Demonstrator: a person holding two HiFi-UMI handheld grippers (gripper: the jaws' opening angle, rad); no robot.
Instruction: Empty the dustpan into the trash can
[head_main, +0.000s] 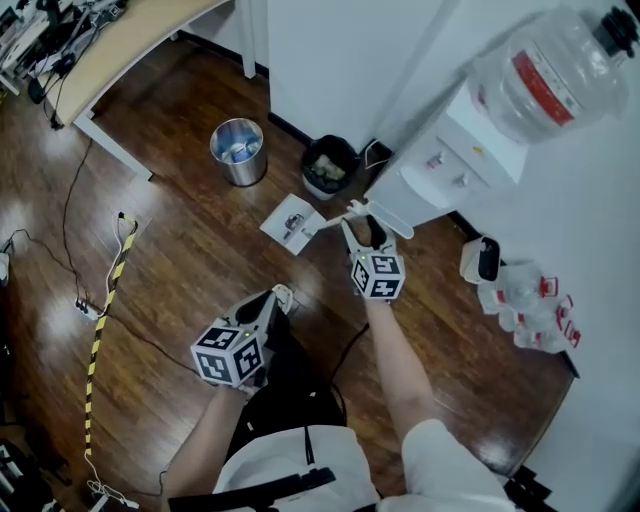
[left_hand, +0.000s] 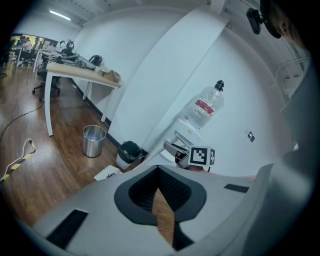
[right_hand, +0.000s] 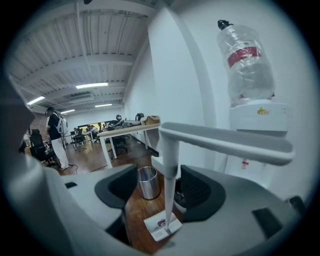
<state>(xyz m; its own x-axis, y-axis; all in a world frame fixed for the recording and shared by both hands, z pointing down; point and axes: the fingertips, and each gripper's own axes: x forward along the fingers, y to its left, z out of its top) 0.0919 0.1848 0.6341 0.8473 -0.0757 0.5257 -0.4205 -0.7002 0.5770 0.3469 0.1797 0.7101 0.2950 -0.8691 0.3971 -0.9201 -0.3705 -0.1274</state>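
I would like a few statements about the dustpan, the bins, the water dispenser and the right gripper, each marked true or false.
1. The silver metal trash can stands upright on the wooden floor. True.
2. The white long-handled dustpan hangs above the small black bin. False: its pan lies on the floor, apart from both bins.
3. The right gripper has its jaws apart. True.
4. The white water dispenser carries no bottle. False: a clear bottle with a red label sits on top.
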